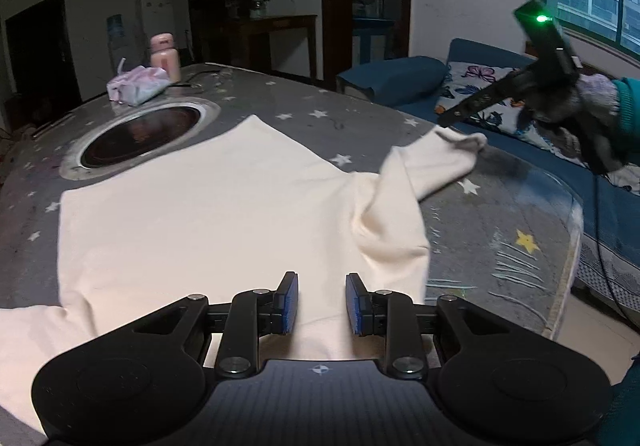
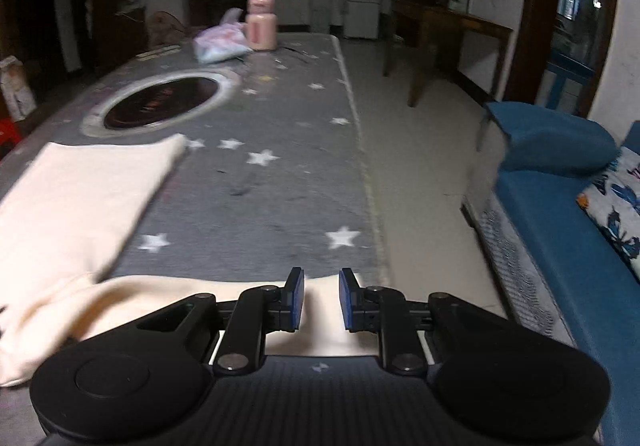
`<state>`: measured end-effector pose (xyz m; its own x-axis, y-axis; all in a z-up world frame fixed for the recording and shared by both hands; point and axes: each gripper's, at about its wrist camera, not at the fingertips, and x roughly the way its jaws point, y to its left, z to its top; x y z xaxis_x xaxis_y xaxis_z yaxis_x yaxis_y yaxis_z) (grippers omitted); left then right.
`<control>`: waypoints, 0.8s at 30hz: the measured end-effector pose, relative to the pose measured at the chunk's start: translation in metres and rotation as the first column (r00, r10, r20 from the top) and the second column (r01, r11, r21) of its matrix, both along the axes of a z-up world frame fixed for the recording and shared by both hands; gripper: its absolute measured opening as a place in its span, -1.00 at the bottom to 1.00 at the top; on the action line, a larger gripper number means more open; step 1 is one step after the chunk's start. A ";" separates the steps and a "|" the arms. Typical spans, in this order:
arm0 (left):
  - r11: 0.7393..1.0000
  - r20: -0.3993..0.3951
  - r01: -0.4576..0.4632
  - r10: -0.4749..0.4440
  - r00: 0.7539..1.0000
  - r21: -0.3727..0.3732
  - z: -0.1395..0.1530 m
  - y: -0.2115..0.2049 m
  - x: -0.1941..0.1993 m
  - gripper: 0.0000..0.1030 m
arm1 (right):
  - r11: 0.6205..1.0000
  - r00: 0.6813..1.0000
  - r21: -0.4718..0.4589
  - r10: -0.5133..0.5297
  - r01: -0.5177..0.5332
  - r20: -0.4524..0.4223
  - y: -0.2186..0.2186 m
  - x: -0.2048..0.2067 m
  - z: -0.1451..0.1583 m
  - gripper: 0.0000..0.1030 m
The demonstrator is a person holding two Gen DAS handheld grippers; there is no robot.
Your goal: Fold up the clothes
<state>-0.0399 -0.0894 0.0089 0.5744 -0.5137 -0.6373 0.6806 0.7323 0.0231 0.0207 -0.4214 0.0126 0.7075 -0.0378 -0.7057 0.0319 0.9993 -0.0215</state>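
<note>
A cream long-sleeved garment (image 1: 200, 213) lies spread flat on the star-patterned table (image 1: 500, 213). Its right sleeve (image 1: 432, 161) reaches toward the table's right edge with a crumpled cuff. My left gripper (image 1: 322, 304) hovers over the garment's near part, blue pads apart and nothing pinched between them. My right gripper (image 1: 444, 121), held by a gloved hand, sits just above the cuff. In the right wrist view that gripper (image 2: 322, 300) stands with pads apart over the sleeve (image 2: 160, 294), and the cloth lies below the gap. The garment's body (image 2: 72, 197) is at the left.
A round dark inset (image 1: 140, 137) sits in the table beyond the garment. Behind it stand a pink bottle (image 1: 165, 57) and a plastic bag (image 1: 136, 83). A blue sofa (image 2: 560, 230) with a patterned cushion runs along the table's right side across a strip of floor.
</note>
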 end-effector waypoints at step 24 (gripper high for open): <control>1.000 -0.012 0.006 -0.006 1.000 0.001 -0.008 -0.001 0.000 -0.32 | 0.993 0.958 0.033 0.103 -0.116 0.269 -0.001 0.003 0.060 -0.87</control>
<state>-0.0401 -0.0904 0.0007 0.5637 -0.5163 -0.6447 0.6850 0.7284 0.0156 0.0235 -0.4229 0.0723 0.8681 0.0794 -0.4899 -0.0795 0.9966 0.0206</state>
